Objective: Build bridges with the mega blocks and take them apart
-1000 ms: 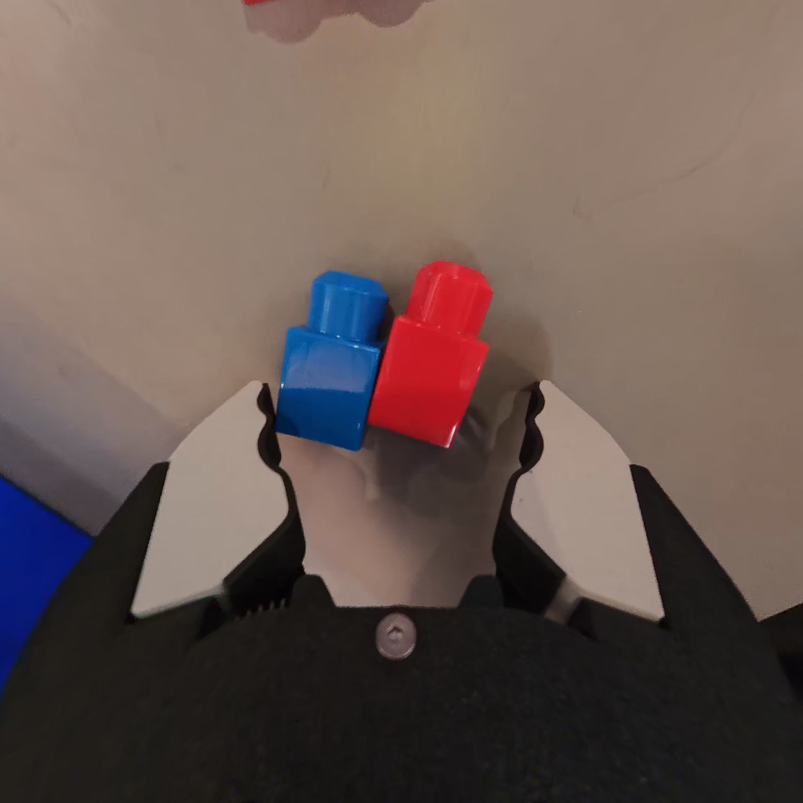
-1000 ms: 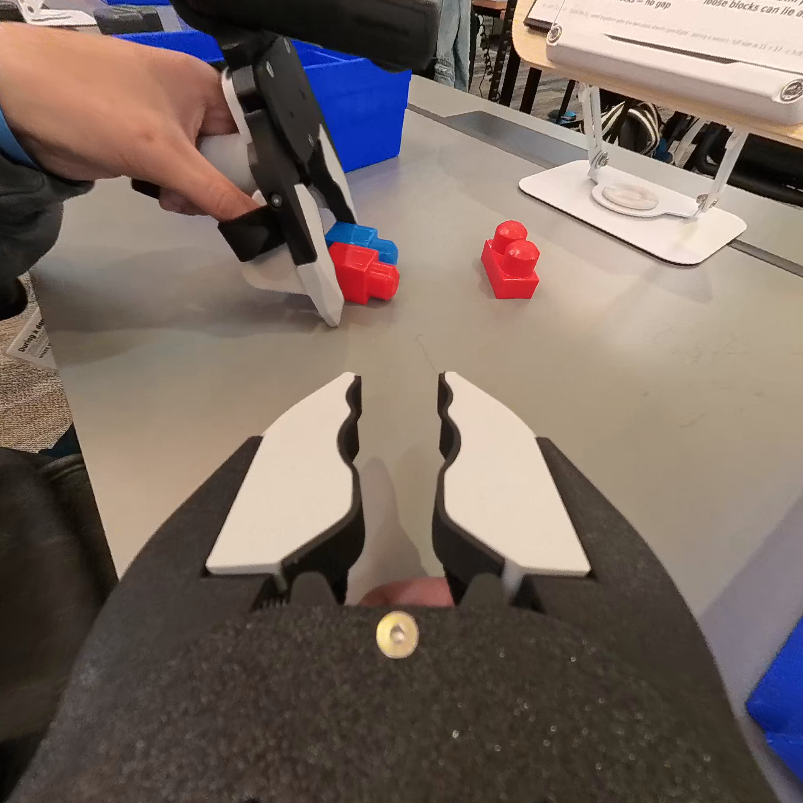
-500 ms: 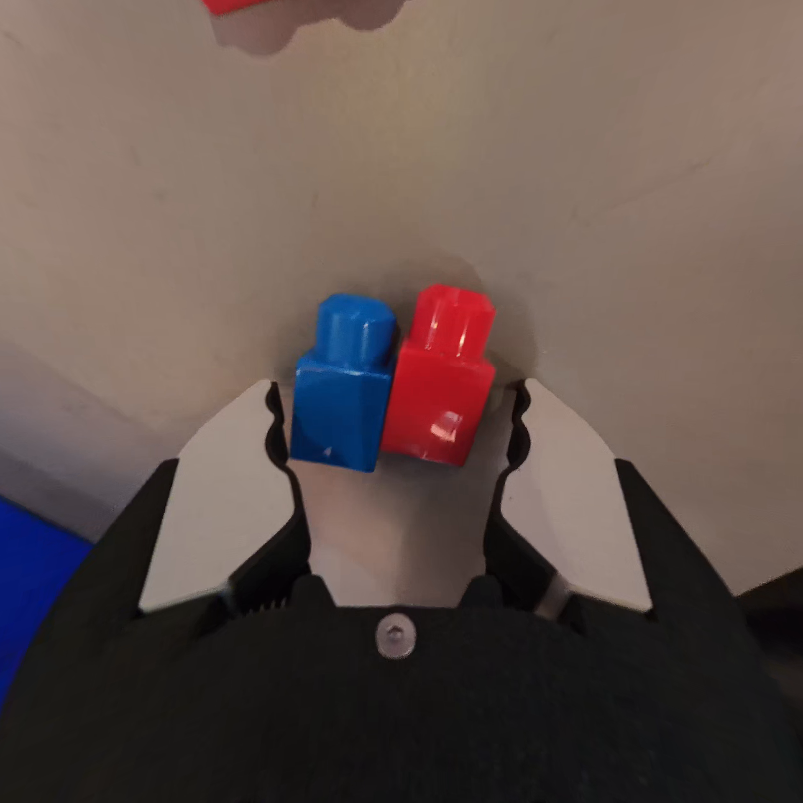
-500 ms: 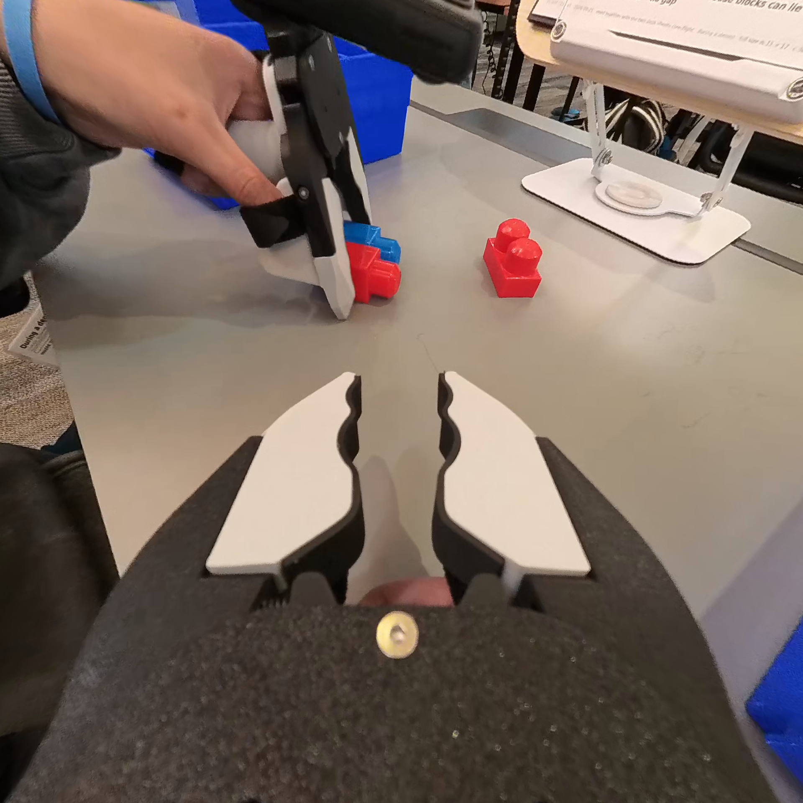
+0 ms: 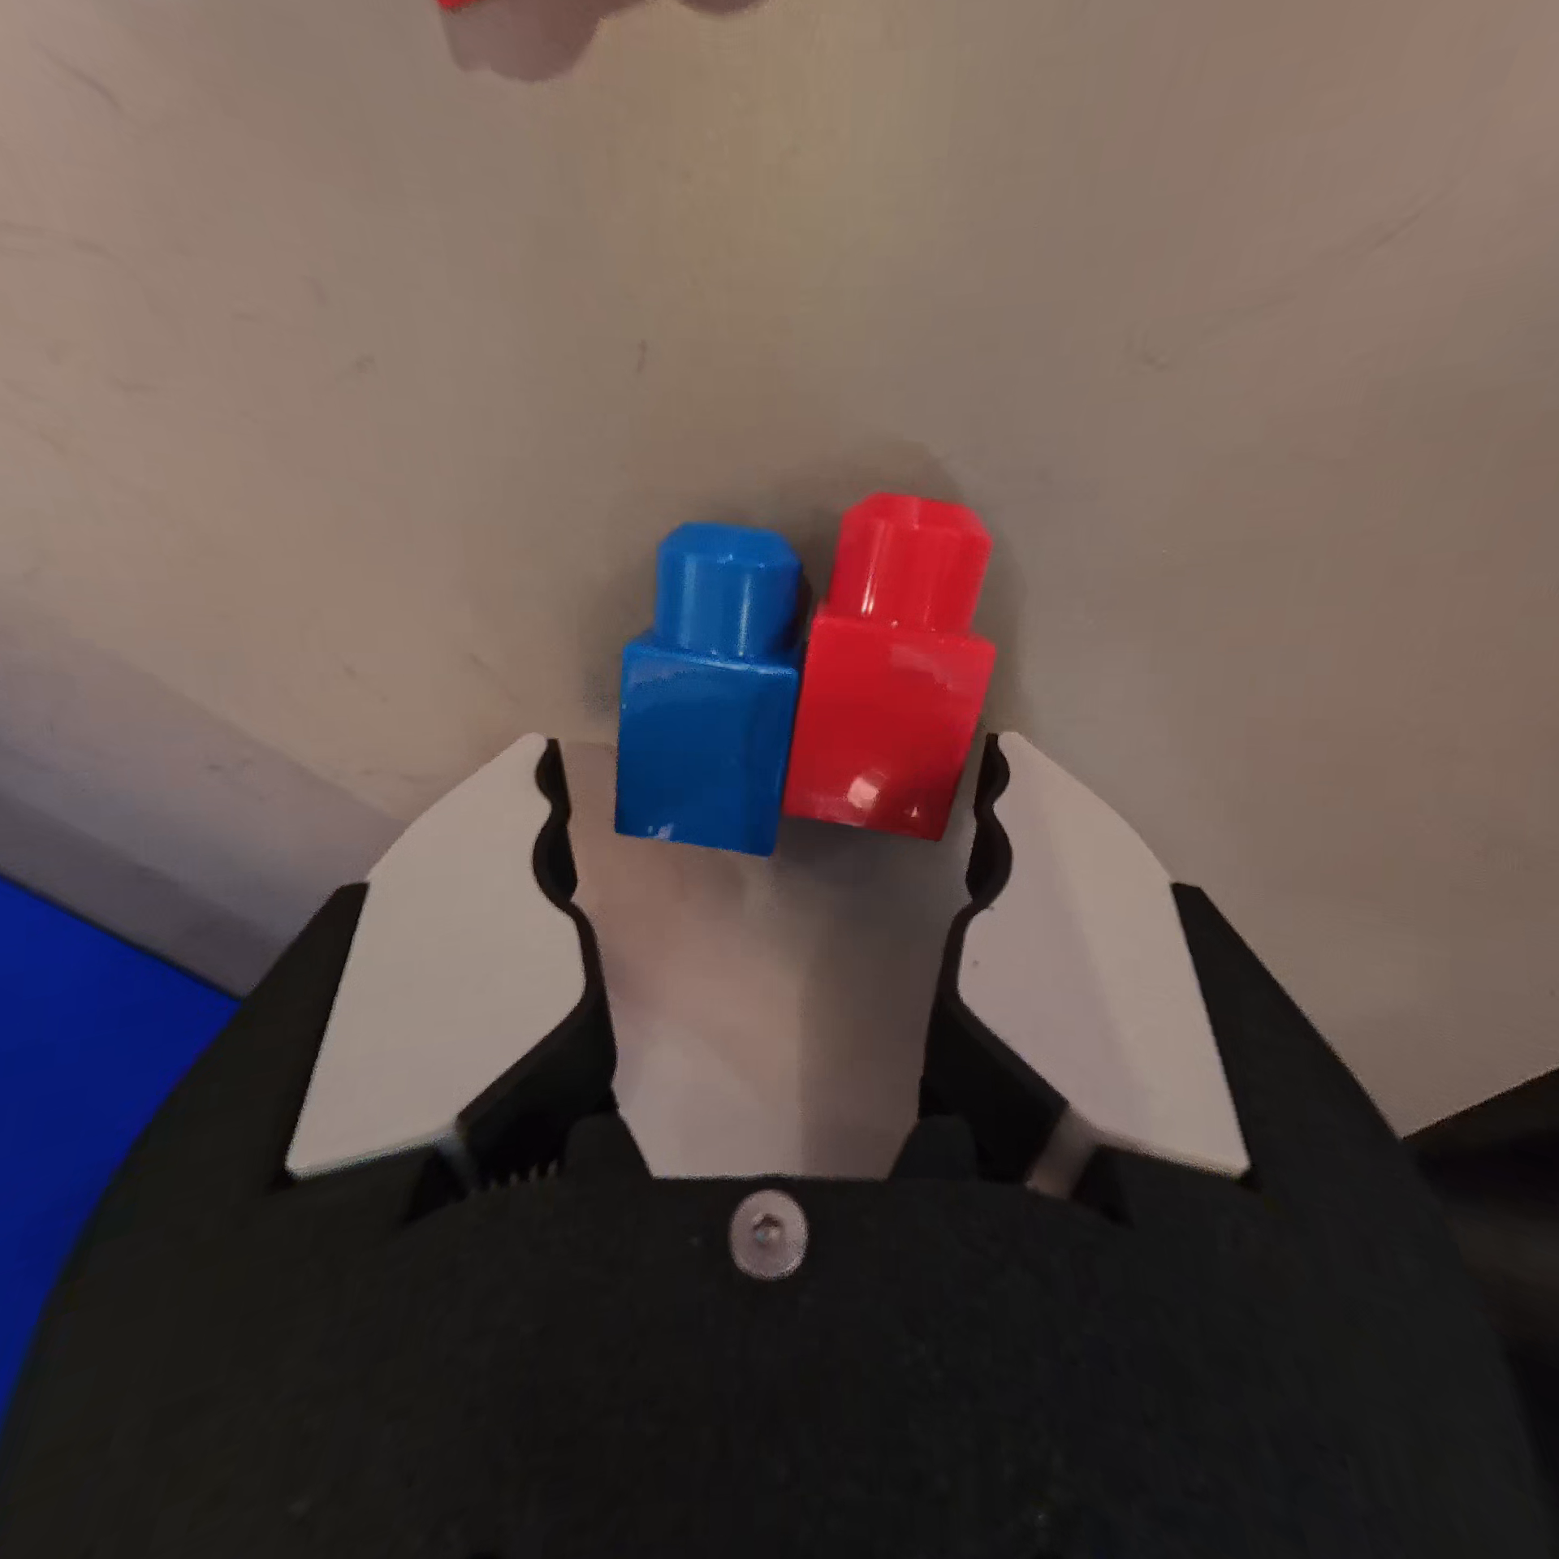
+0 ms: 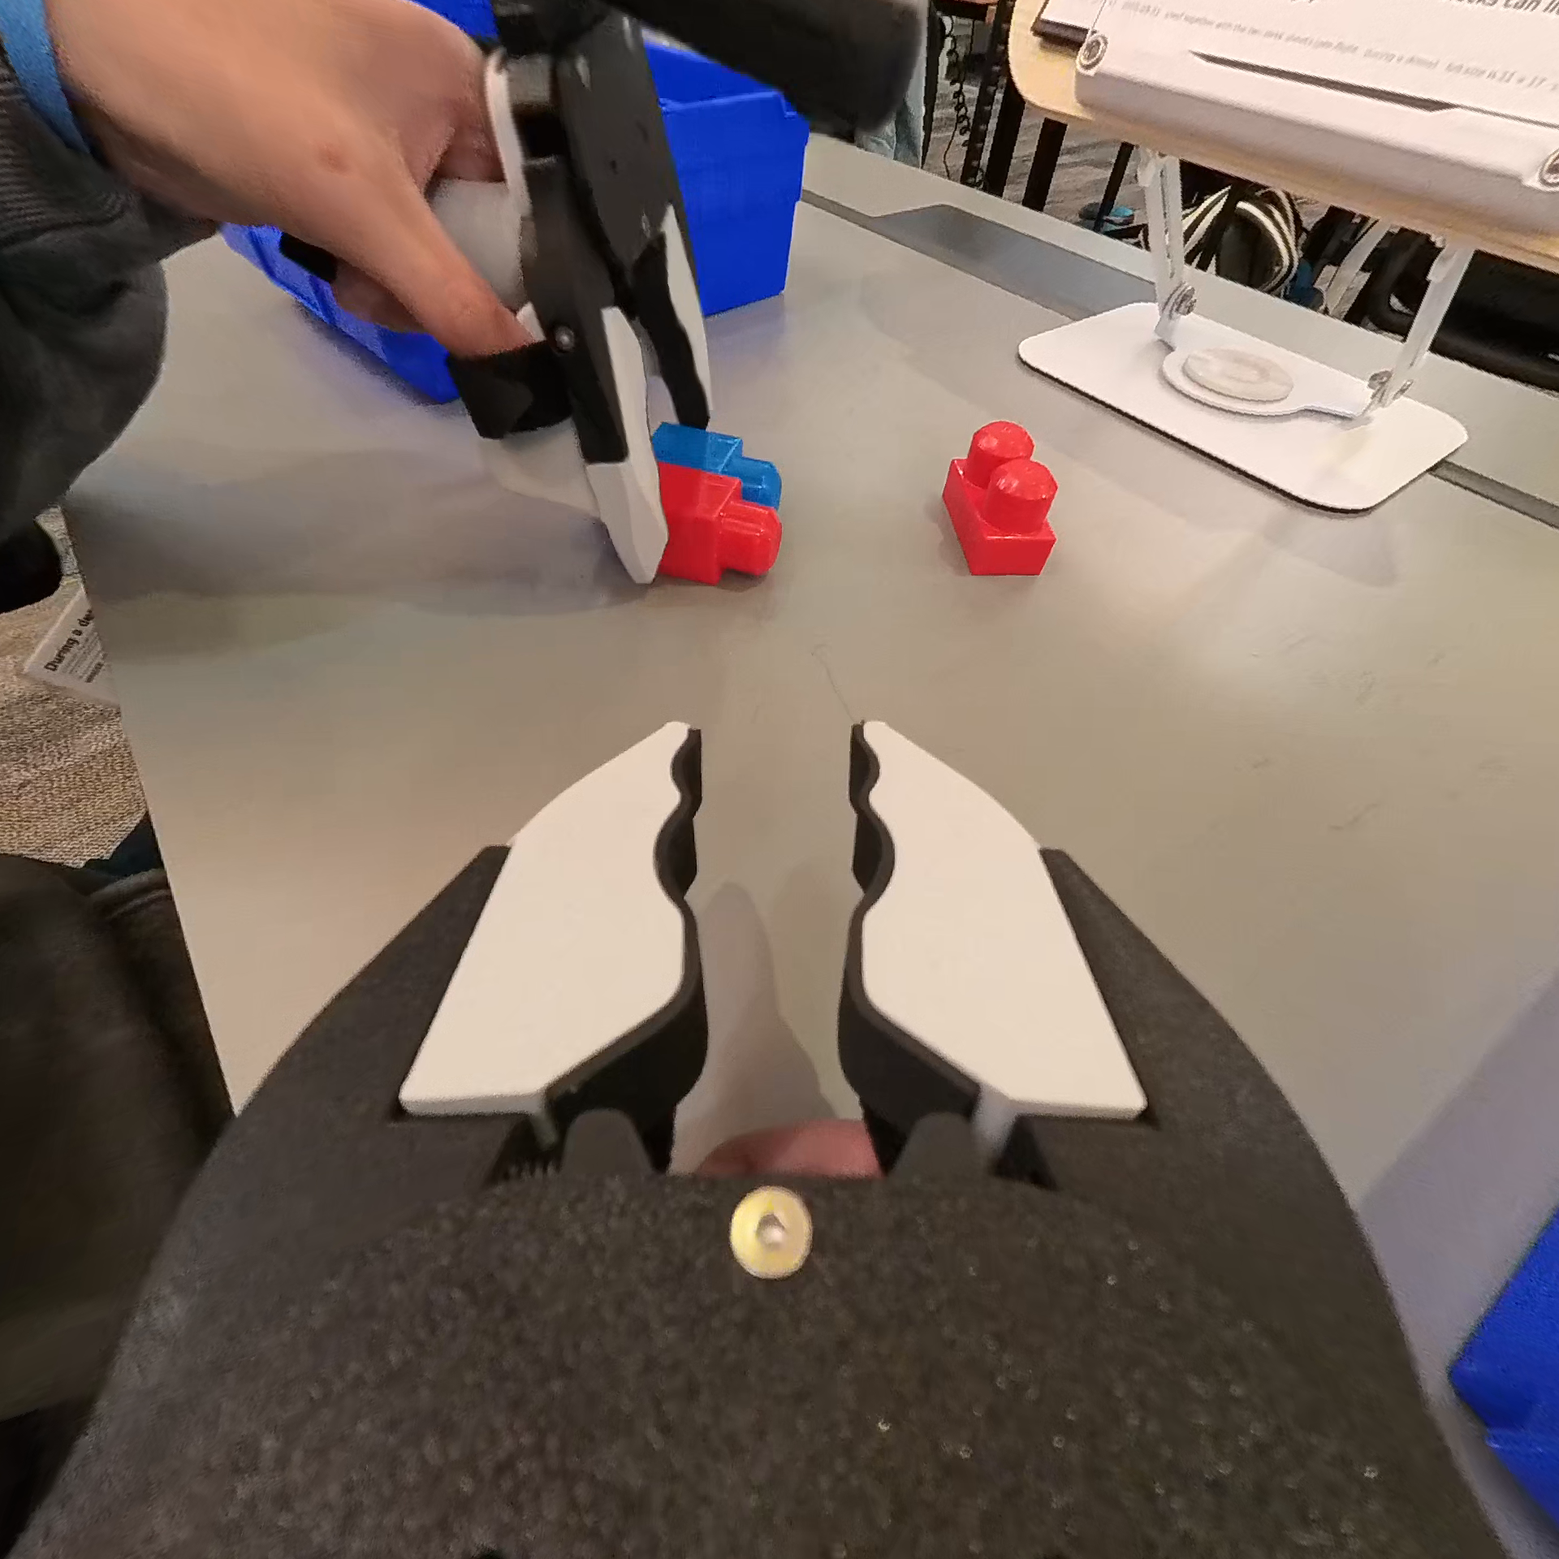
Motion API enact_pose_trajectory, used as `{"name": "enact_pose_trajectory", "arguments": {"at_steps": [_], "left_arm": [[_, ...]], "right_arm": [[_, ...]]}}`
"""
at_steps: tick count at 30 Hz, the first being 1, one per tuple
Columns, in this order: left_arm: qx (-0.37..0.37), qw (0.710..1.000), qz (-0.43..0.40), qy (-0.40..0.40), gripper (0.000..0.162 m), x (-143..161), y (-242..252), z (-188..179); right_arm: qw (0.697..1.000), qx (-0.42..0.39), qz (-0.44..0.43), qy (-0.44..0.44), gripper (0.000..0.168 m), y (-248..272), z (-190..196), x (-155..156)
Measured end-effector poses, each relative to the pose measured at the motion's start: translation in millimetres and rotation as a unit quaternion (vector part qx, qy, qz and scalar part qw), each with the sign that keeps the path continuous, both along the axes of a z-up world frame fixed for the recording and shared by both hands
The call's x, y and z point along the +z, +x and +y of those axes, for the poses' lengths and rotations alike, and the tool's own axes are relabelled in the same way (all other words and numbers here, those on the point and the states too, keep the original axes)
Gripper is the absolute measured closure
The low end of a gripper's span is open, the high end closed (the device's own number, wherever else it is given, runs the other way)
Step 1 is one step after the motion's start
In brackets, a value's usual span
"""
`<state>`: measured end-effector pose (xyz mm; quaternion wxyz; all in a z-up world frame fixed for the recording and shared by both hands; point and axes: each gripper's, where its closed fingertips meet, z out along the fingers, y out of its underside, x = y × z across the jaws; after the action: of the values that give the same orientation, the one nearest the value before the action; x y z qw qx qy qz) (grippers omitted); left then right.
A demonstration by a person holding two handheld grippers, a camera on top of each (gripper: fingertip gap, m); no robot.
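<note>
Left wrist view showed the left gripper (image 5: 772,780), jaws spread, now straddling the touching blue block (image 5: 704,742) and red block (image 5: 886,725) lying on the desk (image 5: 337,337); the right gripper (image 6: 774,780) hung unclenched, empty.

Grey tabletop (image 6: 1181,717) under my grippers, white tilted stand (image 6: 1248,396) far right ahead, blue bin (image 6: 725,169) far left ahead, second blue bin (image 6: 1510,1383) at my near right, speckled carpet (image 6: 59,768) left, dark chair legs behind the stand.
</note>
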<state>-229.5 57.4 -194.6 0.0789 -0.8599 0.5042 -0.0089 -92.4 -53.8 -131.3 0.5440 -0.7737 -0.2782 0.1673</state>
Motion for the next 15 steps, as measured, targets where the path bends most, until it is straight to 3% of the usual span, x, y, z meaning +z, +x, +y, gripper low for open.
{"name": "enact_pose_trajectory", "arguments": {"at_steps": [3,15], "left_arm": [[0.018,0.999,-0.002,-0.039,0.07,-7.8,-0.9,-0.3],[0.024,0.998,-0.017,-0.047,0.064,-7.4,10.4,-2.0]], "right_arm": [[1.0,-0.001,-0.002,0.0,0.135,0.6,-0.3,-0.1],[1.0,0.001,-0.003,0.0,0.135,-0.1,0.0,-0.3]]}}
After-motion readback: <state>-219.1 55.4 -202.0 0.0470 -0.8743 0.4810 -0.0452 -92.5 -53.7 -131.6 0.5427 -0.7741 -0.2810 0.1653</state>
